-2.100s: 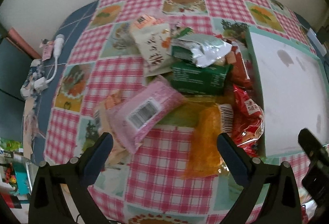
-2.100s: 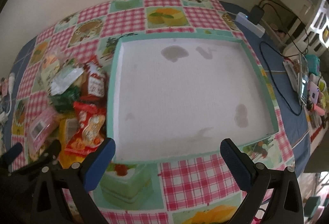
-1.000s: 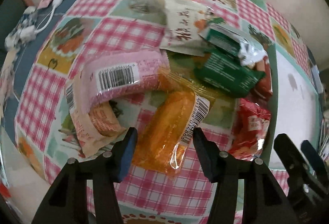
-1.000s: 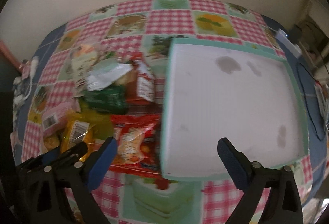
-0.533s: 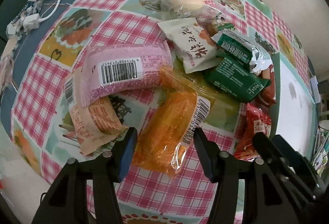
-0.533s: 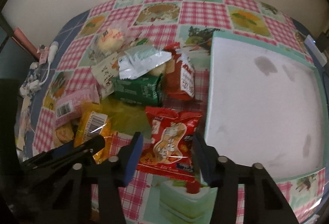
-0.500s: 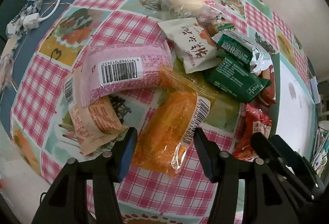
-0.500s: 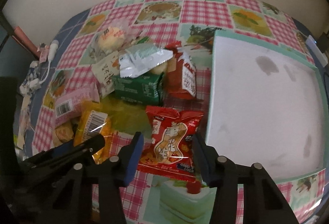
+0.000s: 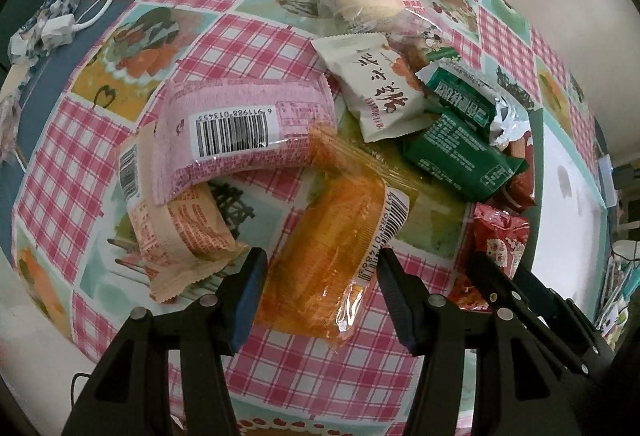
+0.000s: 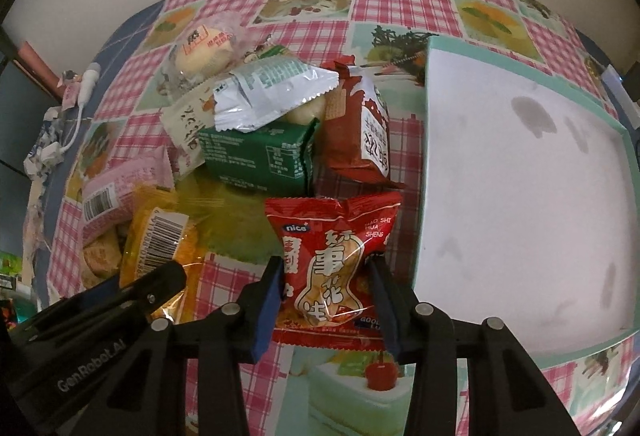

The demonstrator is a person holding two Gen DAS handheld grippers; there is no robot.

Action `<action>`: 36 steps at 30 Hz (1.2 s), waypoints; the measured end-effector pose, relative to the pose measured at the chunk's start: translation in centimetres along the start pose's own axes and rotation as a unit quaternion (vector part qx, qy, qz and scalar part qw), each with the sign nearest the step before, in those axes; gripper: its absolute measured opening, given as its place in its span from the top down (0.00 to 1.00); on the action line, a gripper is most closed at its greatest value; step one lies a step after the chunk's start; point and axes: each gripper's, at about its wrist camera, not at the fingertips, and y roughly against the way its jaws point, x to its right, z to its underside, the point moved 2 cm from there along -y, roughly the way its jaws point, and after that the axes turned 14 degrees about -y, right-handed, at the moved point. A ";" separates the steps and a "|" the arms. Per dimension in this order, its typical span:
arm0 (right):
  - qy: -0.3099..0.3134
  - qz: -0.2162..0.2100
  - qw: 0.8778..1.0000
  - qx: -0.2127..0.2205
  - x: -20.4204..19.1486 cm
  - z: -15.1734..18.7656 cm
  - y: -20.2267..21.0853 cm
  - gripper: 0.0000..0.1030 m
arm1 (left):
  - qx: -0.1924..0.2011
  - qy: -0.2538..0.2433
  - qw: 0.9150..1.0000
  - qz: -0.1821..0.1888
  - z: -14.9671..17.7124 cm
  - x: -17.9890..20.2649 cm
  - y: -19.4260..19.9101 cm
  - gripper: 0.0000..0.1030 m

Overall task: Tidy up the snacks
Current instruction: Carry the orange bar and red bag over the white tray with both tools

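Observation:
A pile of snack packets lies on the checked tablecloth left of a teal-rimmed white tray [image 10: 520, 175]. My left gripper [image 9: 318, 276] straddles the orange cake packet [image 9: 332, 240] with its pads against both sides. My right gripper [image 10: 326, 284] is shut on the red peanut packet [image 10: 332, 256], whose lower half sits between the pads. The pile also holds a pink wafer packet [image 9: 244, 127], a beige packet [image 9: 180, 232], a white packet [image 9: 372, 83], green packets [image 10: 260, 155], a silver-green packet [image 10: 272, 91], a dark red packet [image 10: 360, 131] and a round bun [image 10: 204, 47].
A white cable and crumpled wrappers [image 9: 60, 15] lie on the blue cloth at the far left. The tray interior is bare with a few stains. The right gripper's body [image 9: 540, 304] shows at lower right in the left wrist view, close beside the left gripper.
Both grippers moved down to the pile. The left jaws narrowed around the orange packet. The right jaws narrowed and closed onto the red peanut packet.

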 end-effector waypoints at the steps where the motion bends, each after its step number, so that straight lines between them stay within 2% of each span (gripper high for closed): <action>1: 0.003 0.000 1.000 0.004 -0.2 0.0 0.0 0.61 | 0.001 0.002 1.000 0.002 0.0 -0.1 -0.1 0.44; 6: 0.011 -0.005 1.000 0.012 -0.8 0.1 0.5 0.66 | 0.008 0.004 1.000 0.009 0.4 -0.1 0.4 0.51; 15: -0.003 -0.037 0.999 0.019 -0.2 -0.1 2.5 0.69 | 0.024 0.002 0.999 0.021 0.9 0.7 1.9 0.54; 22: -0.020 -0.068 0.997 0.035 0.4 -0.4 5.2 0.69 | 0.044 -0.001 0.999 0.005 1.4 1.3 4.0 0.54; 26: -0.026 -0.064 0.996 0.057 1.1 -1.0 7.0 0.69 | 0.063 -0.014 0.998 0.000 1.0 2.4 5.9 0.54; 30: -0.060 -0.058 0.994 0.065 3.2 -1.9 7.7 0.69 | 0.066 -0.044 0.997 0.004 0.3 4.8 6.7 0.54; 36: -0.108 -0.015 0.990 0.085 7.3 -3.2 8.6 0.69 | 0.056 -0.085 0.995 0.016 -0.7 9.4 6.8 0.54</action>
